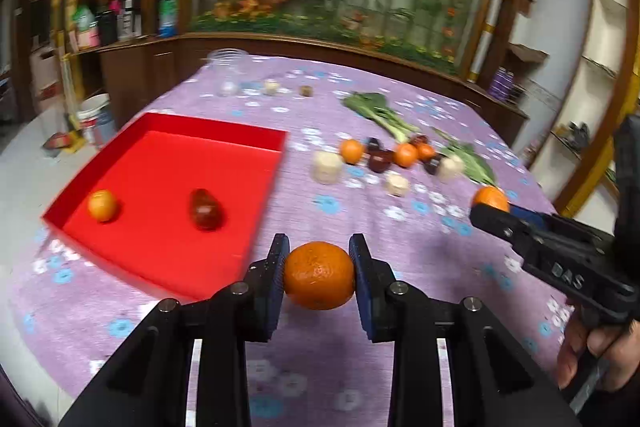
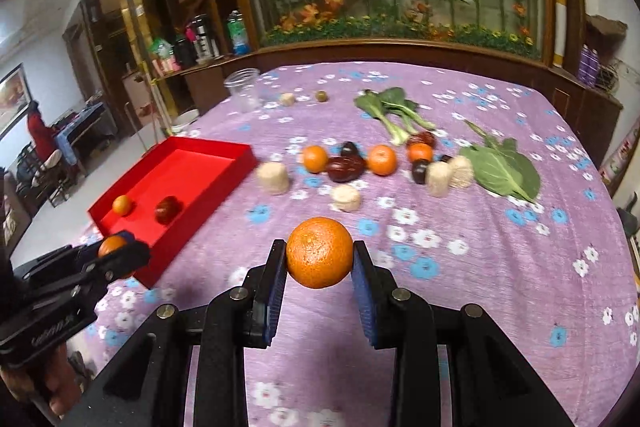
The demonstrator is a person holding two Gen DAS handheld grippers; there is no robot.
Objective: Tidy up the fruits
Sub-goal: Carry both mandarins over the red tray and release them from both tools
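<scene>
Each claw is clamped on a round orange above the counter: left claw (image 1: pixel 319 277) on one orange (image 1: pixel 319 275), right claw (image 2: pixel 320 254) on another orange (image 2: pixel 319 251), beside the red tray (image 1: pixel 256 143). "DAS" marks the right claw's body.

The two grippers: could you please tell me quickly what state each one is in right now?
Left gripper: shut on an orange, held above the tablecloth.
Right gripper: shut on another orange, also held off the table.
</scene>
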